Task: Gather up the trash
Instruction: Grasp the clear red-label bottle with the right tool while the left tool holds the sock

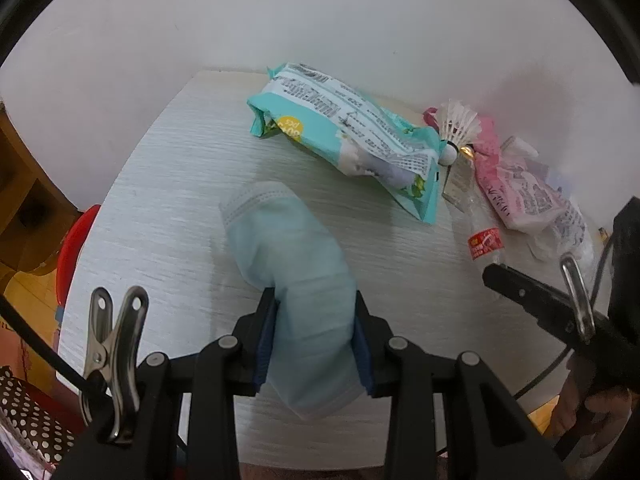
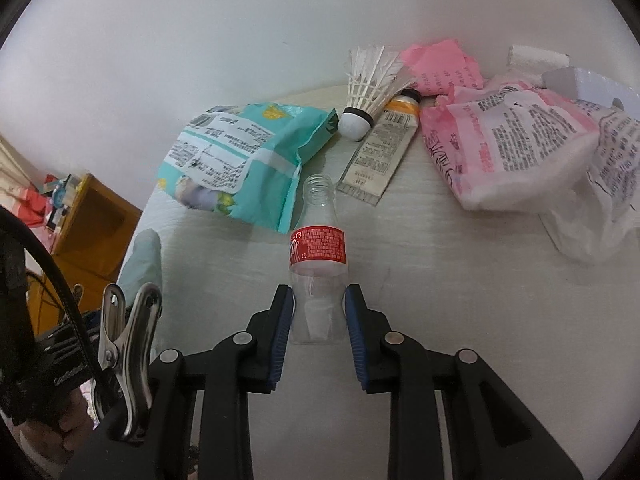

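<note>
Wall [image 1: 320, 20]: plain white, matte, runs right behind table's far edge.
Table [image 1: 168, 208]: pale wood-grain top, whitish; far edge touches wall, left far corner rounded-looking thru fisheye.
Cabinet [image 2: 96, 216]: orange-brown wood w/ open cubby, stands past table's left edge, lower than the top.
Red thing [image 1: 76, 240]: curved, plastic-looking, just beside table's left edge; can't tell what.
Light: soft, even, faint shadows on wall.

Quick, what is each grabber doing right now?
Left gripper: shut on the blue face mask.
Right gripper: shut on the clear bottle.
</note>
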Demonstrator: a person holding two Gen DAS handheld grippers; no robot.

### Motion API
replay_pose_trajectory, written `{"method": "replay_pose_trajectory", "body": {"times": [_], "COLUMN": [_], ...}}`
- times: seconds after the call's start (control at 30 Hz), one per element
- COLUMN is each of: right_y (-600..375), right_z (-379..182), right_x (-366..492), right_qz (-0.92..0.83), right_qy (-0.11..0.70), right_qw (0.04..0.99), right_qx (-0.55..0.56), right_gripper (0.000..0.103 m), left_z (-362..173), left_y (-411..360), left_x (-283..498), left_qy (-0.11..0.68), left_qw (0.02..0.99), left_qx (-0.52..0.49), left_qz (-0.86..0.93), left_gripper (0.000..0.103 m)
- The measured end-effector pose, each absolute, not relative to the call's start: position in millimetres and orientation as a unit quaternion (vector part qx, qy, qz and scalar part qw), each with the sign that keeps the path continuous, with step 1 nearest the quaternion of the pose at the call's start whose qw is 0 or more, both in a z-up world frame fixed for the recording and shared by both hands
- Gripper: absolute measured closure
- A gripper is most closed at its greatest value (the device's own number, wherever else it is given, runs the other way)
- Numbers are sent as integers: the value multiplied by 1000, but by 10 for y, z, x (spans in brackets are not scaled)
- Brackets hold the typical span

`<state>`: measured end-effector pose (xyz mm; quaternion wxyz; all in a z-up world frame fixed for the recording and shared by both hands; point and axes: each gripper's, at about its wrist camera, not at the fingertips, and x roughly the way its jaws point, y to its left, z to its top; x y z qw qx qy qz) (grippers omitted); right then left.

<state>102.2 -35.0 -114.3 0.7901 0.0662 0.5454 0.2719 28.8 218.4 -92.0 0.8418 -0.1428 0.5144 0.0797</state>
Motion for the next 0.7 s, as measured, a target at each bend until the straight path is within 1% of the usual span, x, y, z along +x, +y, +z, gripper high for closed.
{"method": "replay_pose_trajectory", "body": {"times": [0.7], "right_y": [-317], "right_z": [-776], "right_x": [596], "right_qz": [342], "right_qy": [510], "right_qw": [787], "right_qx": [52], "right_gripper": [75], "left_z": [-672], "left_y": [2093], "left_x": [-144], "left_qy": [484], "left_qw": [854], "left_qx": [-149], "left_qz": [117], "left_gripper": [67]}}
